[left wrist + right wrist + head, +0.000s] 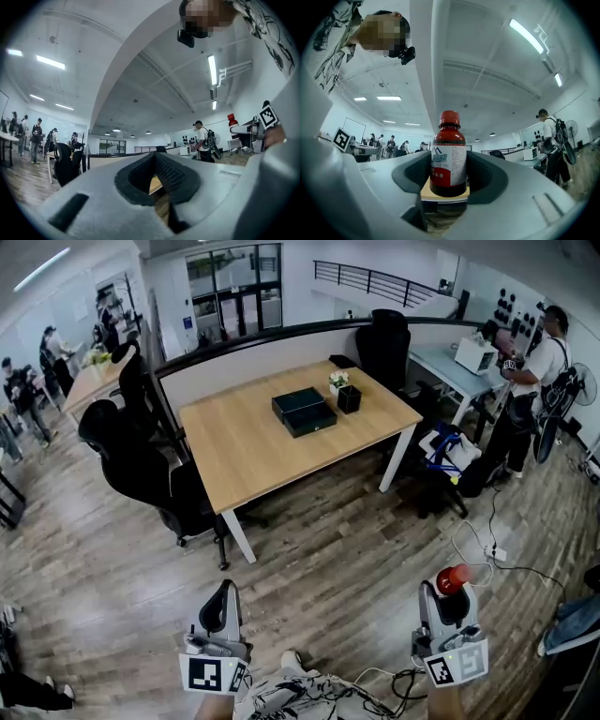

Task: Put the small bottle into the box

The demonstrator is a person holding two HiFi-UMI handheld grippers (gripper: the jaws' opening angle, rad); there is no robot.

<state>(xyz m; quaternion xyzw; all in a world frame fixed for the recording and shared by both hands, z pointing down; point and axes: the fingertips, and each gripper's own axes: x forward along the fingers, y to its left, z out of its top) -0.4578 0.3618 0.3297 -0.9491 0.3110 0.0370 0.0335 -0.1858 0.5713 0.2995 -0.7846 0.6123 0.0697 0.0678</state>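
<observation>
Carrying the small bottle (pixel 449 161) upright, the right gripper (pixel 453 585) has its jaws clamped on the labelled body, red cap up. The left gripper (pixel 223 594) hangs beside it, jaws together on nothing. Across the floor, the black box (pixel 305 412) lies on the wooden table (pixel 244 465), well apart. Best to hold the bottle level on approach and release only inside the box.
</observation>
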